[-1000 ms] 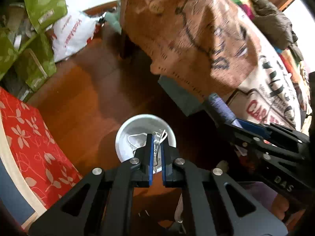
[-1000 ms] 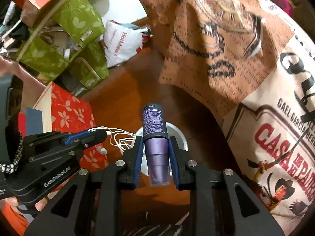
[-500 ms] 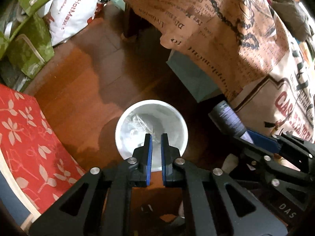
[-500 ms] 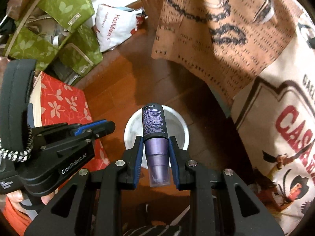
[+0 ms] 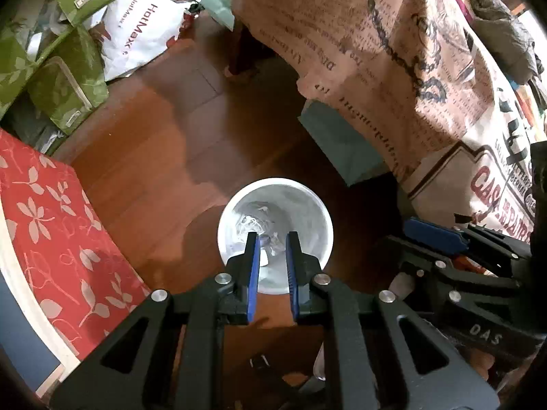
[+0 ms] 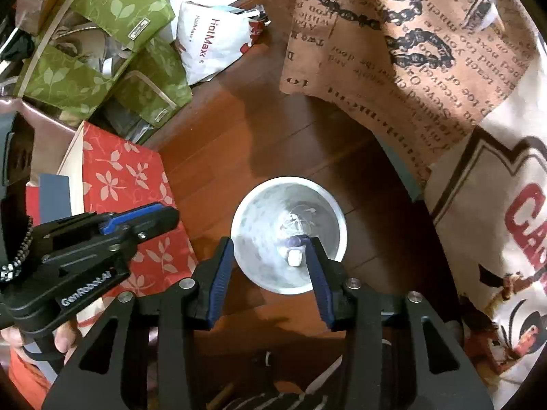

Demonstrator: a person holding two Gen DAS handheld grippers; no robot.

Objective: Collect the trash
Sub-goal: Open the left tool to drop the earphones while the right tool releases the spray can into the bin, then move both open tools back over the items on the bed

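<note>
White bin [image 6: 259, 273] on wooden floor [image 6: 239, 136], white cord tangle [image 6: 297, 218] and purple bottle [image 6: 295, 241] inside; right gripper [image 6: 270, 270] above rim, jaws spread wide, empty; left gripper [image 5: 271, 266] jaws slightly apart, empty; red floral cloth [image 6: 119, 177] just beside

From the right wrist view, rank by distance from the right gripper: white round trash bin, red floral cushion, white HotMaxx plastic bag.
1. White round trash bin, directly below the open right gripper.
2. Red floral cushion, on the left.
3. White HotMaxx plastic bag, far upper left by the green bags.
</note>
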